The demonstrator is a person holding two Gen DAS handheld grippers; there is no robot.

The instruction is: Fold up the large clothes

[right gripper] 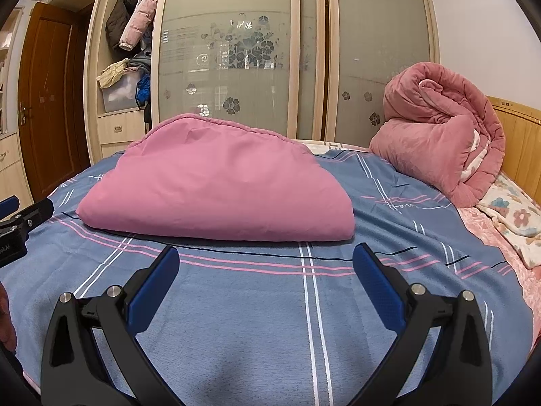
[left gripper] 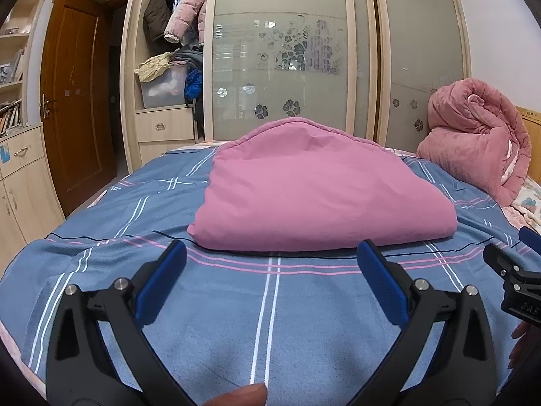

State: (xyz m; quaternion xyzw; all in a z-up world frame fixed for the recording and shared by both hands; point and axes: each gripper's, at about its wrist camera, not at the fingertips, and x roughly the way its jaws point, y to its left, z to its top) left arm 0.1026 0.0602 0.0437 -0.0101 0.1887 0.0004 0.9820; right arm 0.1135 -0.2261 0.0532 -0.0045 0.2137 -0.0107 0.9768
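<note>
A pink padded garment or quilt (left gripper: 314, 189) lies folded into a thick bundle on the blue striped bed sheet (left gripper: 236, 304); it also shows in the right wrist view (right gripper: 219, 196). My left gripper (left gripper: 270, 253) is open and empty, just in front of the bundle's near edge, above the sheet. My right gripper (right gripper: 265, 257) is open and empty, also just short of the bundle's near edge. The right gripper's tip shows at the right edge of the left wrist view (left gripper: 514, 270). The left gripper's tip shows at the left edge of the right wrist view (right gripper: 20, 216).
A rolled pink quilt (right gripper: 439, 135) sits at the bed's far right by the wooden headboard (right gripper: 520, 142). A floral blanket (right gripper: 514, 216) lies at the right edge. A sliding-door wardrobe (left gripper: 280, 61) stands behind the bed, with hanging clothes (left gripper: 182, 10). A brown door (left gripper: 74, 94) is at left.
</note>
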